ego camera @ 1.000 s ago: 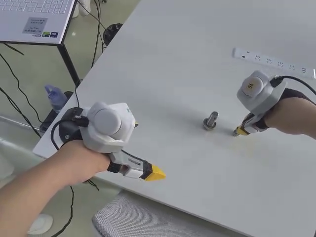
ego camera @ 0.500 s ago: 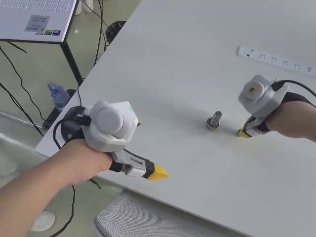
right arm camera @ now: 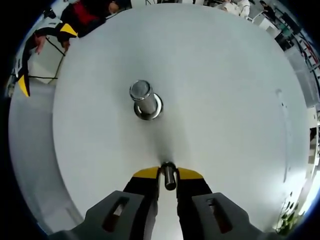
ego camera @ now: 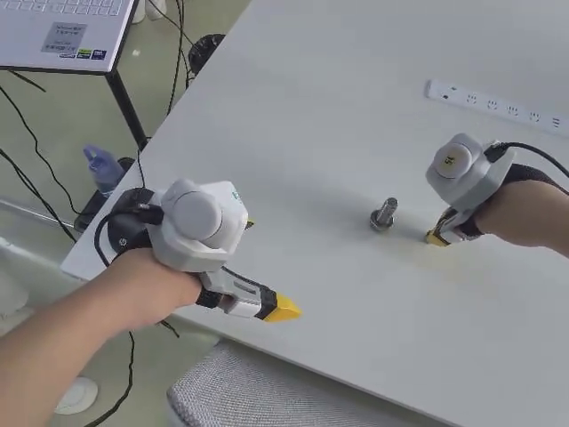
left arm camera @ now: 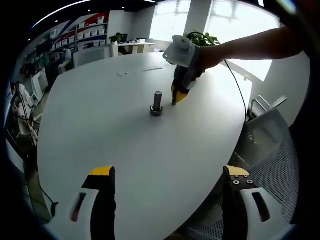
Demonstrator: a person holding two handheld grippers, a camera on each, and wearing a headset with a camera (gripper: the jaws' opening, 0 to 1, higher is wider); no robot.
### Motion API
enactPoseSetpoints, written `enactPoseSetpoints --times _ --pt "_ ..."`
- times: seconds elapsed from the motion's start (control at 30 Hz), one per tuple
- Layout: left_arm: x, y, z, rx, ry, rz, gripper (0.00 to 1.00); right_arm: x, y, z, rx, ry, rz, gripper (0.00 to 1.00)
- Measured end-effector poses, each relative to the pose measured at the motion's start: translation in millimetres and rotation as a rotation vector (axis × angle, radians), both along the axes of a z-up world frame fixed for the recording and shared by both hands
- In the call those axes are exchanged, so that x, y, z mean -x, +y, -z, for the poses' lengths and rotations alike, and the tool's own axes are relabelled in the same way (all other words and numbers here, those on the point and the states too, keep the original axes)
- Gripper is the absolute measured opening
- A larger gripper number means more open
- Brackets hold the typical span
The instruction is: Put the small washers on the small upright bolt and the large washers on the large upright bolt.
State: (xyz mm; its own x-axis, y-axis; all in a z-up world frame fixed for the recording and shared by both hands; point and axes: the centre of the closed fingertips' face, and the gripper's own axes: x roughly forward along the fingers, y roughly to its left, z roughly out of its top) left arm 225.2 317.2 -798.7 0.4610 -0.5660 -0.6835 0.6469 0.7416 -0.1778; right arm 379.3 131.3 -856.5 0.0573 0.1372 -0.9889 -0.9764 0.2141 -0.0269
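Between the pressed-together yellow-tipped jaws of the right gripper (ego camera: 435,237) sits a short, shiny metal cylinder (right arm camera: 170,176), pinched just at the tips and held down against the white tabletop (ego camera: 311,133). I take it for the small bolt, though it is too small to be sure. Its long axis seems to run along the jaws, so it points down at the table and stands roughly upright.

Just ahead of those tips, close but clear of them, the larger steel bolt (right arm camera: 145,101) stands on end. Its long axis is square to the table, with the broad end down and the plain round end up. Whether the ring at its foot is the bolt's head or a washer, I cannot tell.

The left gripper (left arm camera: 169,172) hangs near the table edge, well back from both bolts. Its jaws are spread wide with nothing between them.

By my reading, the step in hand is standing the small piece up beside the large bolt, and the threading of washers is not yet begun. The next move calls for a gentle, straight release so the piece does not topple.
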Motion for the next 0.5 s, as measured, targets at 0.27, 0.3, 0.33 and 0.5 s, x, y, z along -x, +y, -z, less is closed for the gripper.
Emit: enactPoseSetpoints --times 0.27,0.3,0.33,0.5 --pt "2.3 -0.3 -0.1 -0.003 0.007 0.001 0.87 -0.2 -1.3 0.8 -0.004 -0.002 -0.003 0.13" --pt "2.3 -0.5 -0.1 -0.003 0.006 0.001 0.87 -0.3 -1.2 0.9 -0.005 -0.003 -0.005 0.13" --pt "2.3 -0.5 -0.2 -0.002 0.006 0.001 0.87 -0.2 -1.3 0.9 -0.004 -0.003 -0.005 0.13" --pt "1.8 -1.4 -1.7 -0.003 0.002 0.003 0.87 -0.1 -1.4 1.0 -0.006 -0.004 -0.010 0.13"
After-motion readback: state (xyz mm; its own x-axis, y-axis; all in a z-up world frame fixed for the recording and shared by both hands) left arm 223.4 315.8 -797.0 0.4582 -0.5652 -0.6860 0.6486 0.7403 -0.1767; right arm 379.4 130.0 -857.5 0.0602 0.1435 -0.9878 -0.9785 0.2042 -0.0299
